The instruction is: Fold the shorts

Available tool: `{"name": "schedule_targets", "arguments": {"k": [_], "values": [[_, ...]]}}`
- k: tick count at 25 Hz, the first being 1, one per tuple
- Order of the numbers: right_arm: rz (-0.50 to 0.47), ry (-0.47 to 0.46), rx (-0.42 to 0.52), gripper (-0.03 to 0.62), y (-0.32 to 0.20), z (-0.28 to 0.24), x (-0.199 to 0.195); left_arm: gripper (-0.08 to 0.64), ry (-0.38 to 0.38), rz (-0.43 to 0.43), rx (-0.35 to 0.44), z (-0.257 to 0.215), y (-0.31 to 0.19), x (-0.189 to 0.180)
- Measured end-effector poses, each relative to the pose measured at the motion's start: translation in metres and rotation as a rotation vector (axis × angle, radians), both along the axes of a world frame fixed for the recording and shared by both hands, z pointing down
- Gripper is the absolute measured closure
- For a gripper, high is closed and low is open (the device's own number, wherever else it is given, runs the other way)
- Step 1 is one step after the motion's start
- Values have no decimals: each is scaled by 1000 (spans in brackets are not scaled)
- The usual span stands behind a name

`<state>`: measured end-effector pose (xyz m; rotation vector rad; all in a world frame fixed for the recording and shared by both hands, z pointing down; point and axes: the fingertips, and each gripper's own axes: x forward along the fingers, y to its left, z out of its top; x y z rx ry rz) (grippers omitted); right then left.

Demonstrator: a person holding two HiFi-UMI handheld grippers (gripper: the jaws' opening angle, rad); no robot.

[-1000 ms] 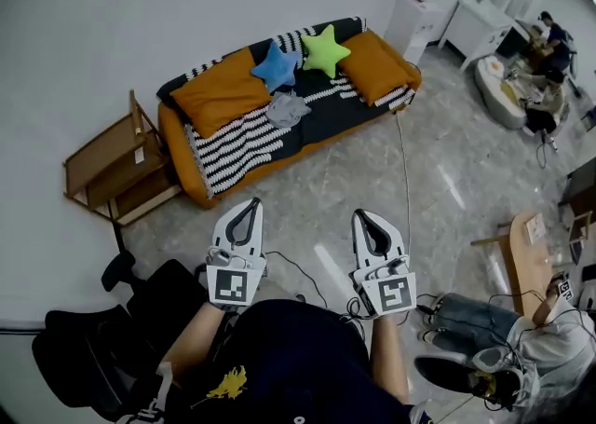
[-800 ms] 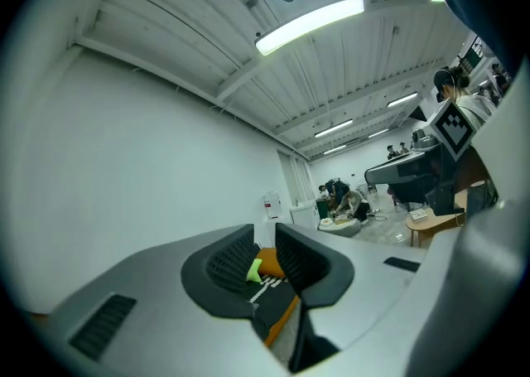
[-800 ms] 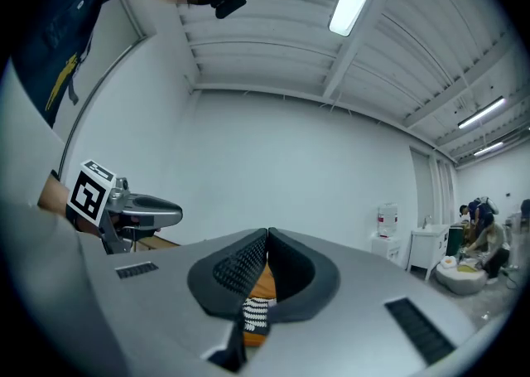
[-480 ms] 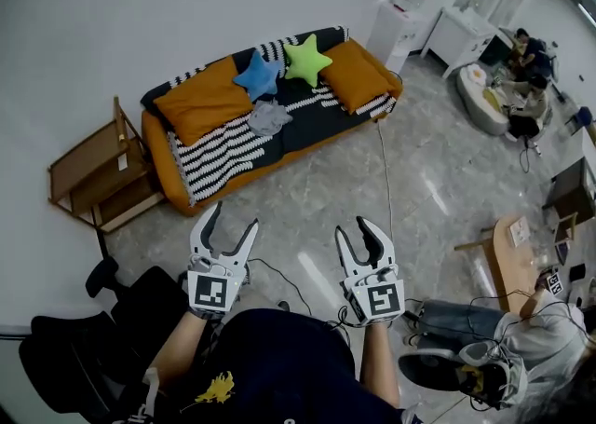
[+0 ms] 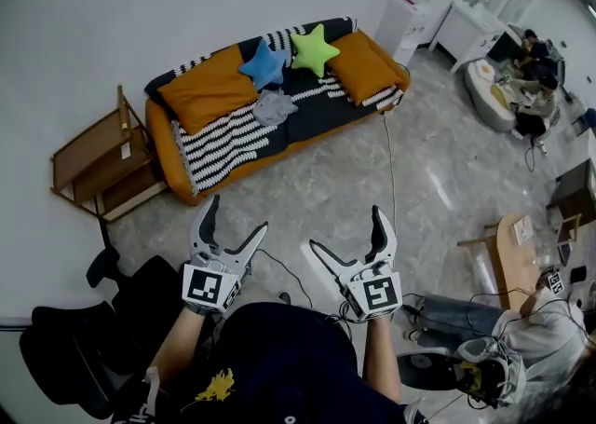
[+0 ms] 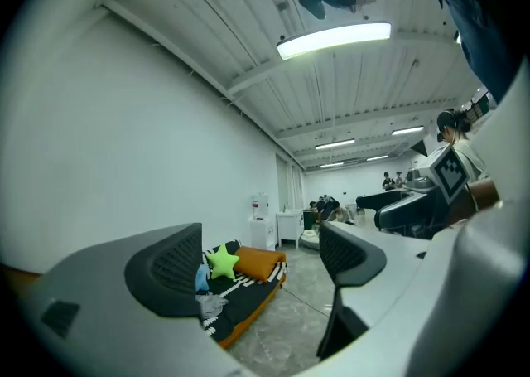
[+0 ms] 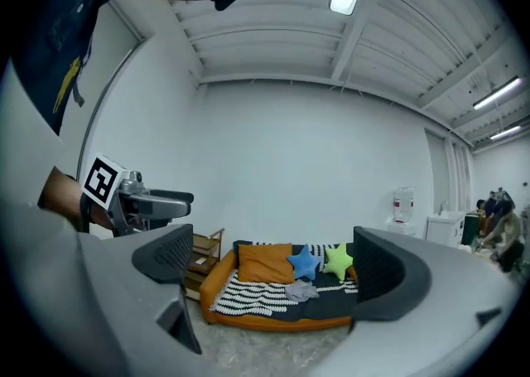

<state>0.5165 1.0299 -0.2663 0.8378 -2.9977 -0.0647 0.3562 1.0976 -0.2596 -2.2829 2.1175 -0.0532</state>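
The shorts (image 5: pixel 276 107) lie as a crumpled grey heap on the orange sofa (image 5: pixel 177 163), far across the floor from me. They also show in the right gripper view (image 7: pixel 302 290) and, small, in the left gripper view (image 6: pixel 211 304). I hold my left gripper (image 5: pixel 233 217) and my right gripper (image 5: pixel 346 231) level in front of my body, pointing toward the sofa. The jaws of both have just been opening and now stand wide, with nothing between them. The left gripper (image 6: pixel 261 272) and right gripper (image 7: pixel 273 272) frame the sofa between their pads.
A blue star cushion (image 5: pixel 263 65), a green one (image 5: pixel 313 48) and two orange pillows lie on the sofa. A wooden shelf (image 5: pixel 98 166) stands at its left, a black office chair (image 5: pixel 84 338) beside me. A cable (image 5: pixel 391 175) crosses the floor. A person sits at the lower right (image 5: pixel 521 343).
Both grippers went from shut to wide open. Both hands sank a little in front of me. The shorts have not moved.
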Motion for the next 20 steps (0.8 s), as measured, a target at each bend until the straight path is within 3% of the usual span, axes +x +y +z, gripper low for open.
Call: {"name": "schedule_targets", "arguments": {"k": [6,9,16,20], "values": [[5,15,16,-6,-5,3,5,138,-52,-24,-21,2,-1,-3],[5,10,13,-6,-12,5,13,138,-33,-44,-24,4,-6,0],[14,-9,-93,-6,-40,30,11,138,-42,-57,-75,17,-20,-3],[26,38,-138,-6,-76,56,-11,138,-63,-46,-105,31,-50,-25]]}}
